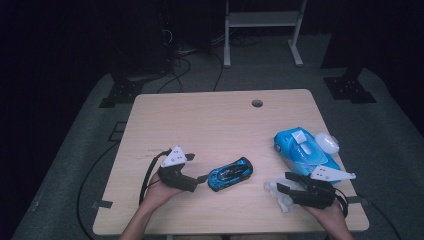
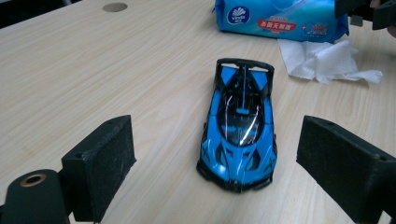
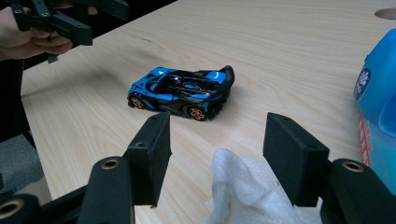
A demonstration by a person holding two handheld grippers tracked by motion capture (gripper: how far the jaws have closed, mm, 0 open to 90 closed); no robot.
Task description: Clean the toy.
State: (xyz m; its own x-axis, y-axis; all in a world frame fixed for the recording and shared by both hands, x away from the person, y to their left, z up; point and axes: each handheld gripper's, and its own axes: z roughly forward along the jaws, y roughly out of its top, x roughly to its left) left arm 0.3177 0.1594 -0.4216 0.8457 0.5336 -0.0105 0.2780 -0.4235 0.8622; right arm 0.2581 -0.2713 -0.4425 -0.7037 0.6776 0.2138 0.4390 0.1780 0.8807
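Lying just ahead of the left gripper's (image 2: 212, 172) spread fingers, toy car (image 2: 239, 140); right gripper's (image 3: 217, 161) fingers spread over wipe (image 3: 243, 191).

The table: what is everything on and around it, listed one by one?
Table: one, light wood, centre, with a round hole near its far edge.
Toy car: one, blue and black, near edge, between the two grippers.
Wipes pack: one, blue, right side.
Wipe: one, white, crumpled, in front of the pack, between the right gripper's open jaws.
White oval thing: one, beside the pack; cannot tell what.
Frame: one, white, on the floor beyond the table.
Left gripper: black, open, facing the car.
Right gripper: black, open.
Hands: two, at the near edge.
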